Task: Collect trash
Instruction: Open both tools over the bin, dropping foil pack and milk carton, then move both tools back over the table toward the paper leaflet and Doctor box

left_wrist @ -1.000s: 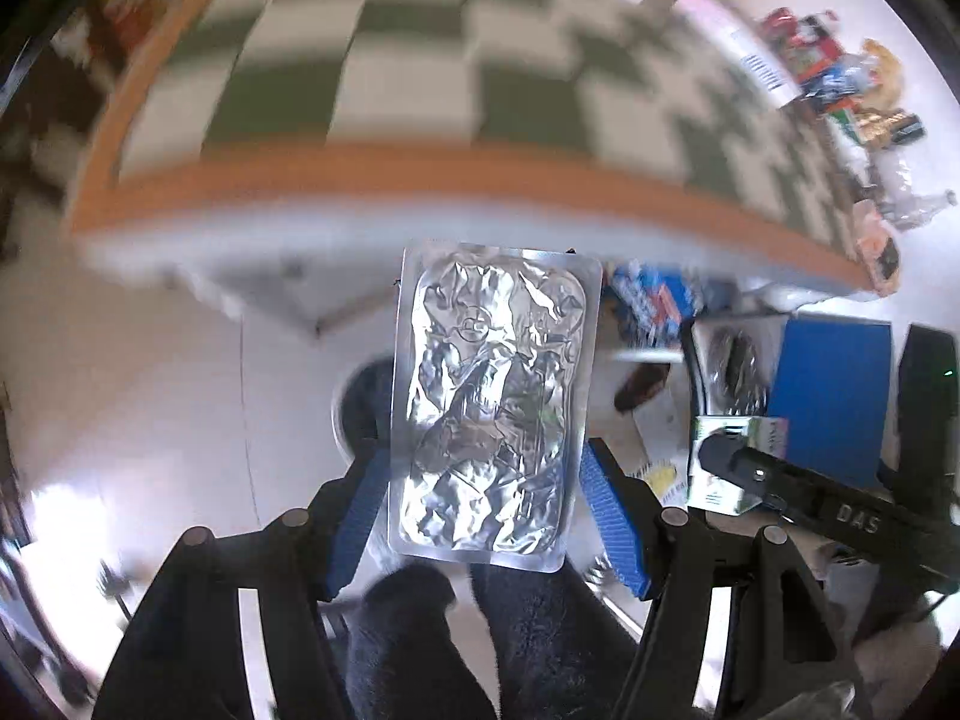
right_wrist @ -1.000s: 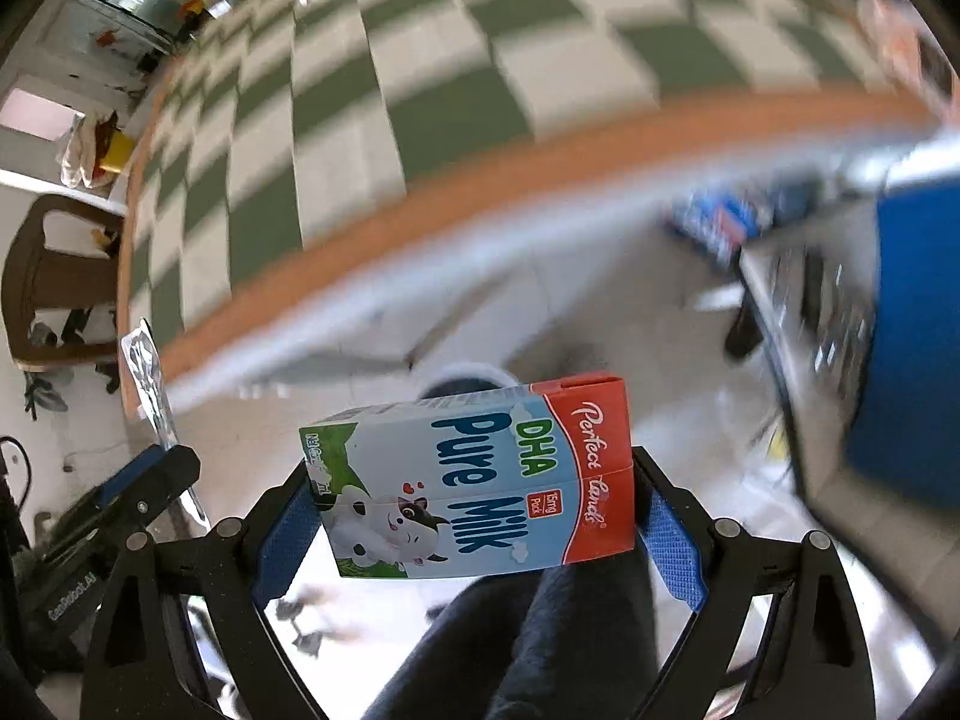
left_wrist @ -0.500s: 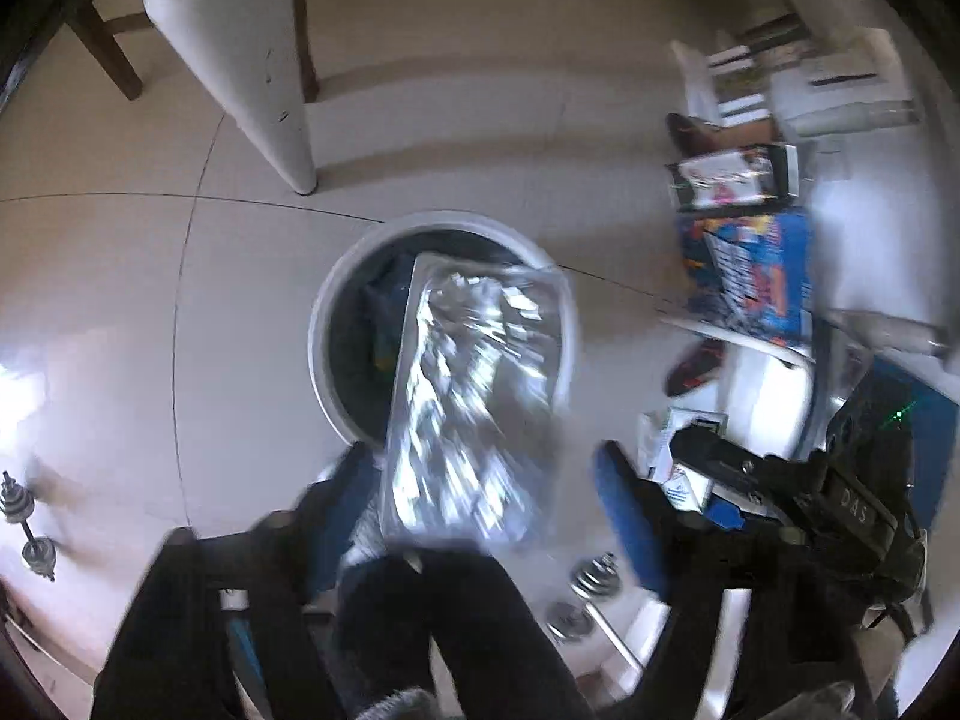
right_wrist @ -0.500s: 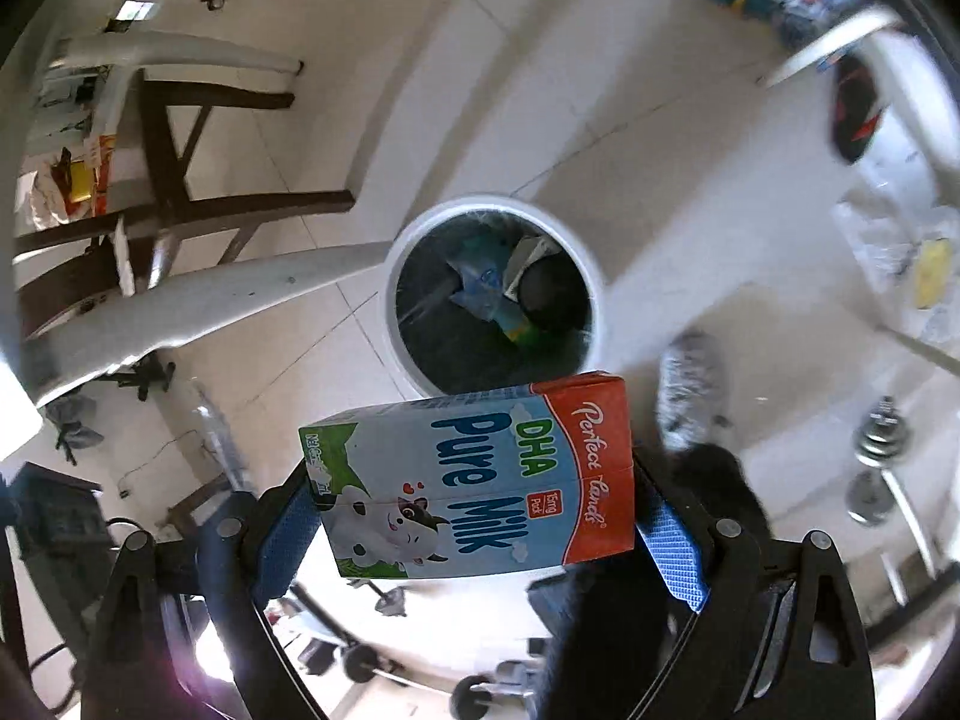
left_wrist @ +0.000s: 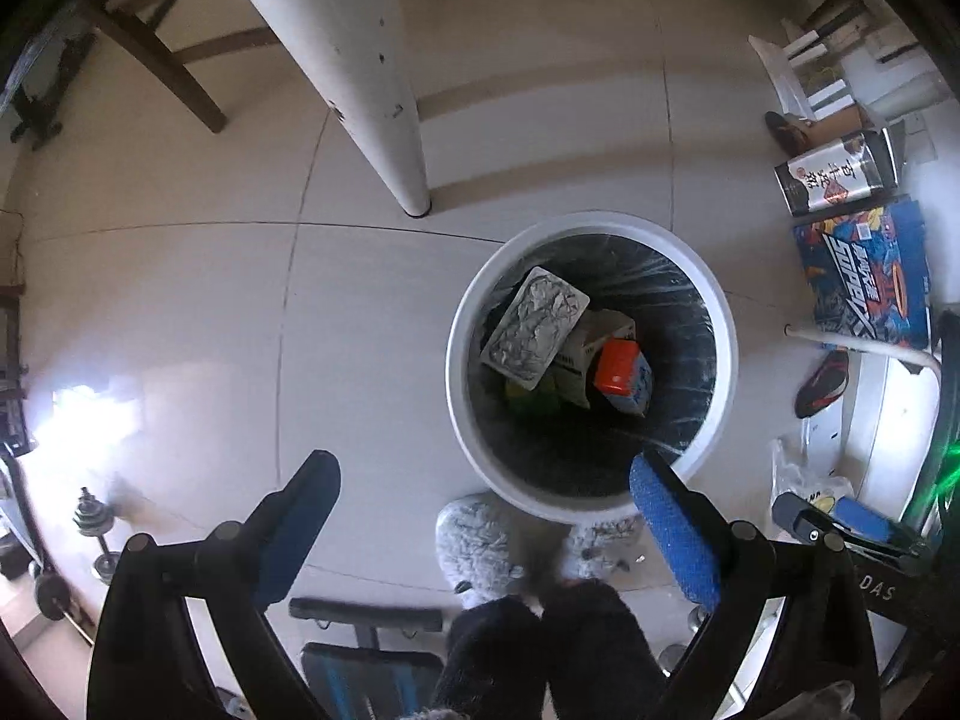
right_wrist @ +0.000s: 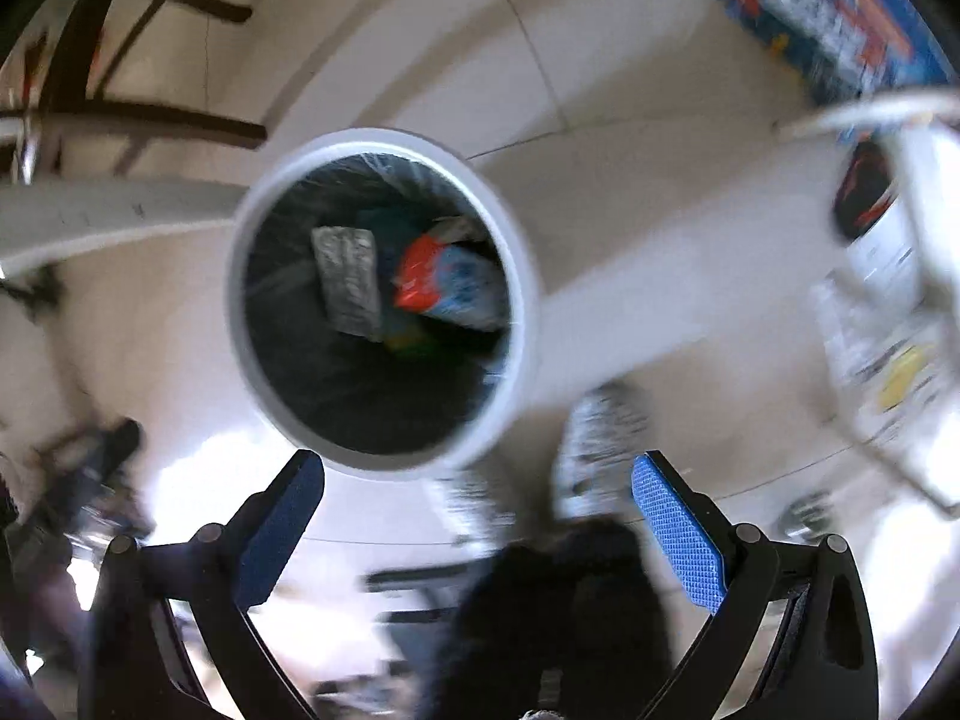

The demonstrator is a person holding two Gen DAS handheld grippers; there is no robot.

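1. Left wrist view: a pale tiled floor (left_wrist: 180, 312) is shown sharply from above, crossed by thin grout lines, with a white table leg (left_wrist: 360, 78) and dark wooden chair legs (left_wrist: 162, 60) standing on it.
2. A round white bin (left_wrist: 591, 228) lined with a black bag is seen on that floor; in the right wrist view the same bin (right_wrist: 384, 141) is blurred.
3. Inside the bin the foil pouch (left_wrist: 534, 329) lies tilted against the liner, and just beside it the milk carton (left_wrist: 624, 375) rests with its red end up; in the right wrist view the pouch (right_wrist: 348, 279) and carton (right_wrist: 456, 285) are recognised only as smeared shapes.
4. Only in the left wrist view are a colourful blue box (left_wrist: 864, 276), a dark printed can (left_wrist: 834, 177), a red-and-black shoe (left_wrist: 822, 384) and small dumbbells (left_wrist: 90, 531) made out clearly, along with furry grey slippers (left_wrist: 480, 546) by the bin.
5. The left gripper (left_wrist: 480, 495) is spread wide, its jaws having just been opening, with nothing between them.
6. The right gripper (right_wrist: 477, 495) is likewise spread wide, its jaws having just been opening, and nothing is held.
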